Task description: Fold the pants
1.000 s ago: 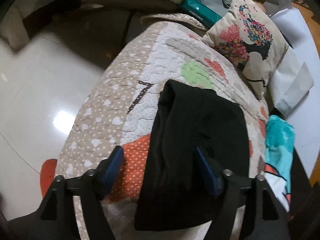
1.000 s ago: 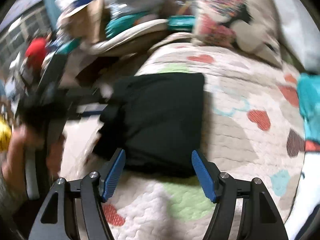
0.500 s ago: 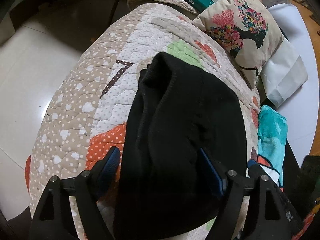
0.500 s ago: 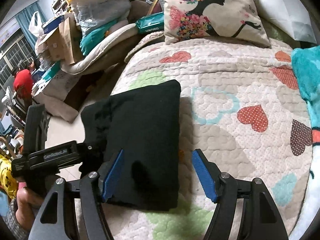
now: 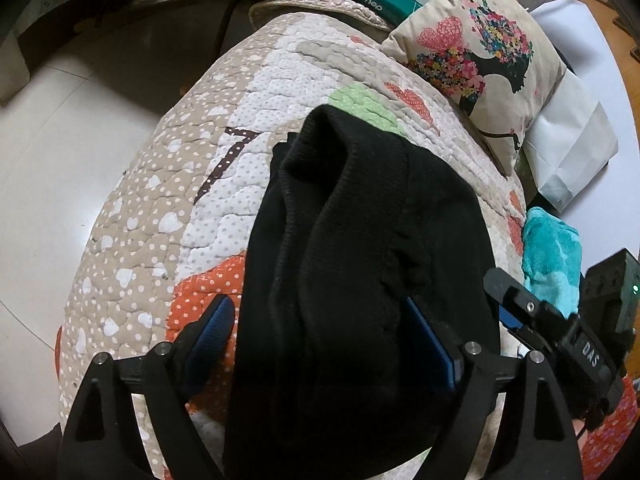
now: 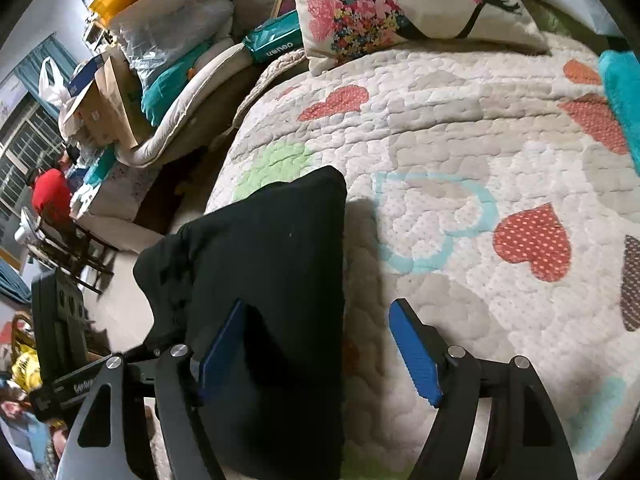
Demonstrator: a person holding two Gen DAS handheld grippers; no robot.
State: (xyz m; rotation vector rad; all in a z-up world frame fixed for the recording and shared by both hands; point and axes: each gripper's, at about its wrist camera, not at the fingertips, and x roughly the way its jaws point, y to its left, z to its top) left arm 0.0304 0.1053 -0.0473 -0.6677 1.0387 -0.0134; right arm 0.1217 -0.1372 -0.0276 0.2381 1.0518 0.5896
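Since the pants (image 5: 360, 280) are already a small bundle, the best move seems to be patting them flat. The left gripper (image 5: 320, 344) and right gripper (image 6: 320, 356) both hang over the pants' near end, fingers apart, holding nothing. The pants are black, thick and lumpy, on the quilt (image 6: 460, 128) before the pillow (image 5: 480, 48).

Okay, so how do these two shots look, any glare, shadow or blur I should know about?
Left wrist view: sharp, glare on the glossy white floor, folded black knit pants nearly detail-less in their folds. Right wrist view: pants cast a soft shadow onto the heart-patterned quilt; fisheye bends its edges; left background slightly smeared.
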